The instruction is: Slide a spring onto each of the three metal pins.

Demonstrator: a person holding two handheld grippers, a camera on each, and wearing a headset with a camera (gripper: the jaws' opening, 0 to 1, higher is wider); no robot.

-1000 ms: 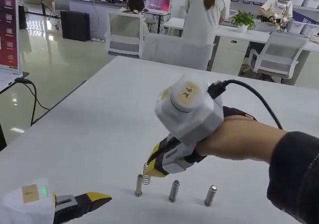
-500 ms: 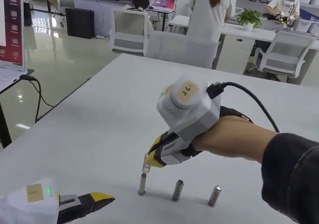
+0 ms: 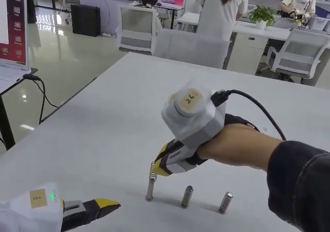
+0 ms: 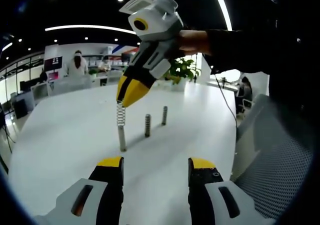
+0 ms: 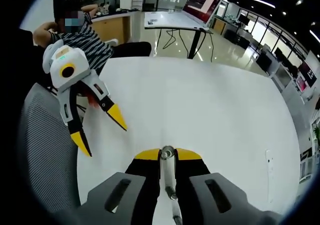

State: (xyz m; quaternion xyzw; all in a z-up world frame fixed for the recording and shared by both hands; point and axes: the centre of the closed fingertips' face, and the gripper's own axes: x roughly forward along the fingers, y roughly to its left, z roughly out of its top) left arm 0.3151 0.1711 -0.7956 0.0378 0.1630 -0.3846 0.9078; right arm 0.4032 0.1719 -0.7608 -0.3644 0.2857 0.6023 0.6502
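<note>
Three upright metal pins stand in a row on the white table (image 3: 103, 123). The middle pin (image 3: 187, 196) and the right pin (image 3: 225, 202) each wear a spring. My right gripper (image 3: 156, 167) hangs over the left pin (image 3: 150, 188), shut on a spring (image 3: 153, 166) whose lower end meets the pin's top. In the left gripper view the spring (image 4: 120, 114) hangs from the right gripper (image 4: 128, 96) onto the pin (image 4: 122, 138). My left gripper (image 4: 156, 162) is open and holds nothing, low at the near left (image 3: 111, 207). Between my right gripper's (image 5: 168, 155) jaws sits the spring (image 5: 167, 153).
The table's left edge (image 3: 67, 100) runs diagonally, with floor and a cable beyond it. Office chairs (image 3: 191, 46), desks and people stand behind the far edge. A mesh chair back (image 4: 280, 150) is at the near side.
My right gripper has carried the spring from beside the left pin to above it and lowered it onto the pin's top. The left gripper has hardly moved.
</note>
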